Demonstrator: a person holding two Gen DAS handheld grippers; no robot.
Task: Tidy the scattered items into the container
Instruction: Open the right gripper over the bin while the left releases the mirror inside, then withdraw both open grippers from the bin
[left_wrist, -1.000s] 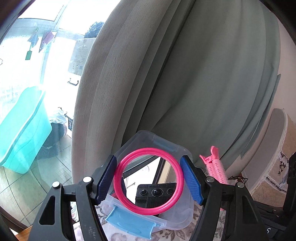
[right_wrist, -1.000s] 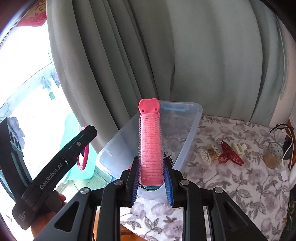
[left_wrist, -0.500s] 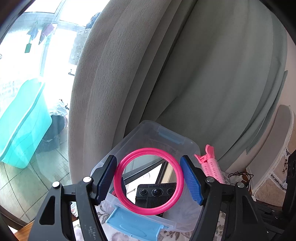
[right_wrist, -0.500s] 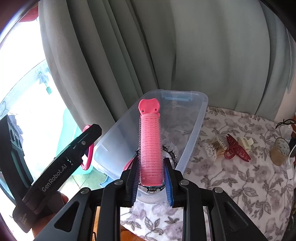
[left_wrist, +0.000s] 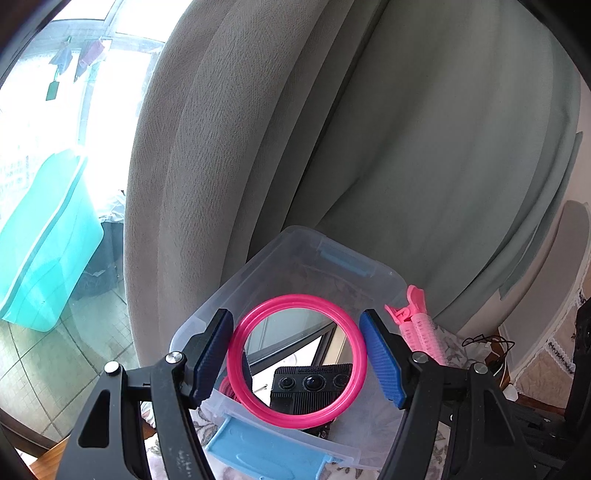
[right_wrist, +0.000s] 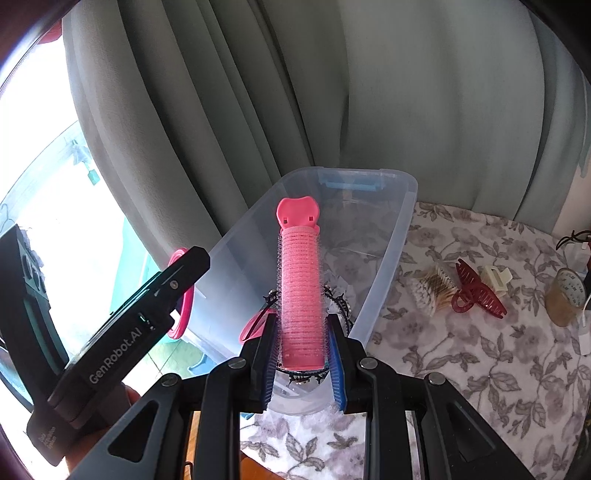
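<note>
Right wrist: roller (right_wrist: 300, 295) between tongs (right_wrist: 301, 354).

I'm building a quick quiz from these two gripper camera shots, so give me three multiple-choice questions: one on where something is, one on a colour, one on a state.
1. Where does the dark red claw clip lie?
A. in the clear container
B. on the floral tablecloth
C. in the left gripper

2. What colour is the round mirror's rim?
A. pink
B. green
C. white

3. The right gripper is:
A. open and empty
B. shut on the pink hair roller
C. out of view

Answers: B, it rests on the cloth right of the container; A, the ring is bright pink; B, both pads press the roller.
</note>
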